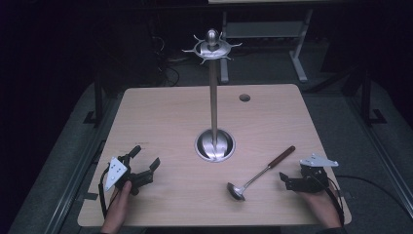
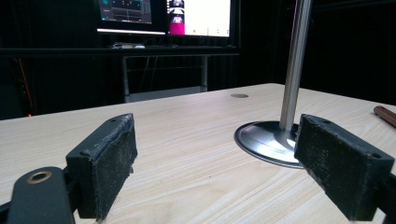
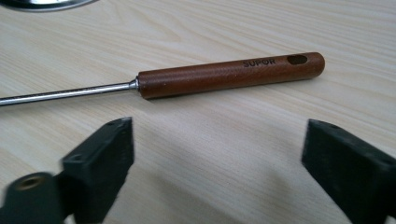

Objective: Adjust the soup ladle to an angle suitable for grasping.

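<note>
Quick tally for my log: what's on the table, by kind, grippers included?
Ladle: 1
Utensil stand: 1
Handheld grippers: 2, the left gripper and the right gripper, both open
Total: 4

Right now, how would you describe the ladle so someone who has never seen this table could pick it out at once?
Start at the tall steel utensil stand rising from the middle of the wooden table. Nearer the person and to the right of its round base, just ahead of the right hand-held gripper, the ladle lies flat. It is the one loose utensil: a small steel bowl, a thin rod, and a brown wooden handle marked SUPOR.
</note>
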The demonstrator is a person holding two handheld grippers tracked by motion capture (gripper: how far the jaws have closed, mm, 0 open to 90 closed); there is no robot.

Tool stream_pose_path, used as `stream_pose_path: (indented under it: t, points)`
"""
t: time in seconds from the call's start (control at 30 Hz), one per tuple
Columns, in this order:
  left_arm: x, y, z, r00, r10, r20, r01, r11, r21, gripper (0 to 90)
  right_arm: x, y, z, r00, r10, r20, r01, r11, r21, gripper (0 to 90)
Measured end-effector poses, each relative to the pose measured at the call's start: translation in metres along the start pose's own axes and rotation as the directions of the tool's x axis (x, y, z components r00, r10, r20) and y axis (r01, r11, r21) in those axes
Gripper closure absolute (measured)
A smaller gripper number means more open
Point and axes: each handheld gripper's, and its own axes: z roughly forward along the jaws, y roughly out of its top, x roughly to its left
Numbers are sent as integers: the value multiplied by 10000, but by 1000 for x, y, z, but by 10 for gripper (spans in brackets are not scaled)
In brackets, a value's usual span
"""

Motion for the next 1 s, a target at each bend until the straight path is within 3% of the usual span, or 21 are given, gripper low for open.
stream_pose_path:
  t: [0.1, 0.17, 0.23, 0.27, 0.33, 0.47, 0.63, 0.87, 1.0]
  points:
    - [0, 0, 0, 10000, -27, 1, 27, 10000, -1, 125, -1, 1, 0, 10000, -12, -47, 11, 10000, -32, 148]
    - [1, 0, 0, 10000, -5, -9, 5, 10000, 11, 125, -4, 1, 1, 9999, 39, -119, -40, 10000, -89, 248]
    - [1, 0, 0, 10000, -33, 8, 33, 10000, -26, 125, -5, 2, 1, 9998, 156, -155, -157, 9999, -54, 277]
    - [1, 0, -1, 10000, -34, 25, 34, 10000, -55, 125, -8, 3, 3, 9995, 228, -205, -229, 9997, -68, 349]
    - [1, 0, -1, 10000, 5, 55, -5, 10000, -82, 125, -9, 4, 3, 9994, 237, -247, -240, 9996, -113, 378]
    - [0, 0, -1, 10000, 13, 44, -12, 10000, -59, 124, -12, 8, 5, 9997, 231, -120, -235, 9991, -343, 529]
    - [0, 0, -1, 10000, -51, 85, 52, 9999, -123, 124, -20, 13, 12, 9984, 461, -319, -476, 9976, -496, 739]
    - [0, -1, -2, 9998, 14, 198, -11, 9999, -158, 125, -23, 18, 19, 9983, 401, -412, -420, 9981, -446, 893]
    - [0, -1, -2, 9998, 15, 190, -12, 9999, -153, 125, -23, 22, 23, 9983, 359, -469, -376, 9986, -373, 896]
